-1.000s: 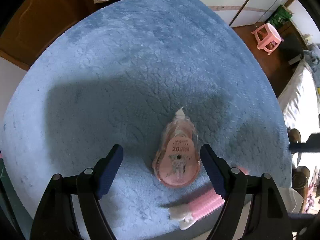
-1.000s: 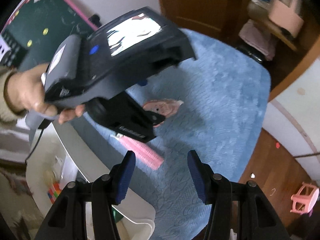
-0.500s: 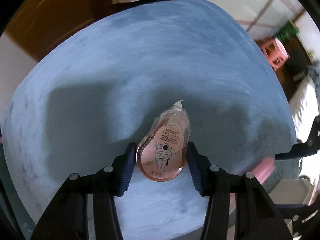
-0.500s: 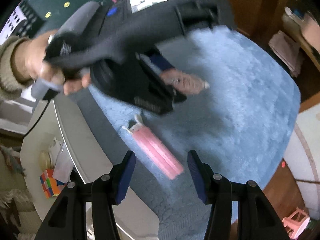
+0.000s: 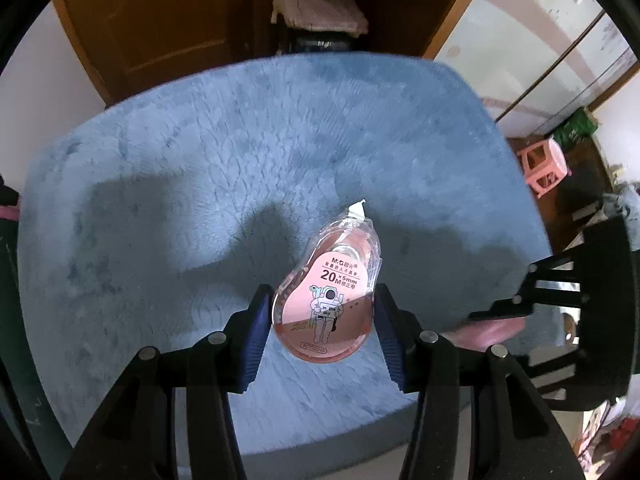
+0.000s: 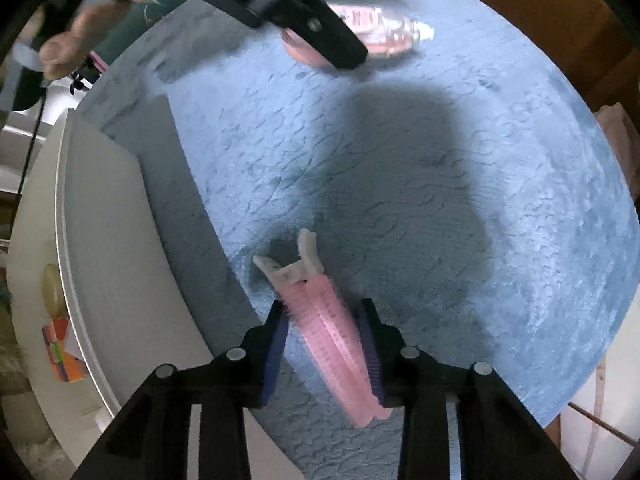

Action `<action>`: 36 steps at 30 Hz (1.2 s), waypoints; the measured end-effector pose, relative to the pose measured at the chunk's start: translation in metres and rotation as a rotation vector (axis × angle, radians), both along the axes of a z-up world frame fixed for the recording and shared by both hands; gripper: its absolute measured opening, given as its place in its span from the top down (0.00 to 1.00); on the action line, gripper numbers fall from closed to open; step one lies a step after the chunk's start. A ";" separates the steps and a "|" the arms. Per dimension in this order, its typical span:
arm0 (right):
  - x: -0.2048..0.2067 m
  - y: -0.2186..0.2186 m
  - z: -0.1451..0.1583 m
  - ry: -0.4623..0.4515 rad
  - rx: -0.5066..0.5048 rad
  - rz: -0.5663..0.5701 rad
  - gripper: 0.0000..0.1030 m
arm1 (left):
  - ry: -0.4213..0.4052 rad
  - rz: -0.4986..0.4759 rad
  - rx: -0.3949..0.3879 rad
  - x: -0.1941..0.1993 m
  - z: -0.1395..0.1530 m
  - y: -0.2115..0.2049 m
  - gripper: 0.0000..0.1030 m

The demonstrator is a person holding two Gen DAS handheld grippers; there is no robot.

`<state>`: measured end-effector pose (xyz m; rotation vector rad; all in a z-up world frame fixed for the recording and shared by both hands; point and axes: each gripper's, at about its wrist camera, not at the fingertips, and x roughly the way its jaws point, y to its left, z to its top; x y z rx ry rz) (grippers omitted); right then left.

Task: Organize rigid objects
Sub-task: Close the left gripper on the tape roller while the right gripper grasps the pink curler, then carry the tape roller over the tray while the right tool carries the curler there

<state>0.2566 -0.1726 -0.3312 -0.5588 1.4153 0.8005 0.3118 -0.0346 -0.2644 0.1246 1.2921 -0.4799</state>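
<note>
Straddling the pink clip, the right gripper points down at the blue mat, and its jaws have just been closing, with the clip between them. The pads look to be at the clip's bristled sides, though blur hides whether they press yet. The clip's long axis runs away from the gripper toward its white handle end, so the pads meet its long sides, which I judge the right way to take it. It lies near the mat's edge next to the white bin. The left gripper is clamped on the pink tape dispenser and holds it clear above the mat's middle, nose pointing away. The bin lies nearer the right hand, so I expect that clip to go in first.
</note>
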 end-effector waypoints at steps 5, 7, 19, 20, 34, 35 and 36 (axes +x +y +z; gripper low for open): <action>-0.004 -0.002 0.022 -0.056 0.045 -0.069 0.72 | -0.071 0.019 -0.006 -0.028 0.033 0.004 0.48; -0.005 -0.008 0.038 -0.091 0.078 -0.113 0.72 | -0.088 0.030 -0.010 -0.037 0.043 0.005 0.48; -0.054 -0.044 0.180 -0.308 0.345 -0.368 0.72 | -0.192 0.112 0.002 -0.120 0.113 0.016 0.48; -0.066 -0.045 0.188 -0.315 0.364 -0.382 0.72 | -0.204 0.119 0.010 -0.131 0.118 0.016 0.48; -0.181 -0.045 0.243 -0.303 0.566 -0.588 0.72 | -0.304 0.187 0.024 -0.242 0.148 0.018 0.48; -0.187 -0.045 0.245 -0.298 0.575 -0.593 0.72 | -0.311 0.194 0.031 -0.248 0.148 0.019 0.48; -0.195 -0.045 0.246 -0.296 0.580 -0.600 0.72 | -0.318 0.201 0.040 -0.253 0.145 0.020 0.48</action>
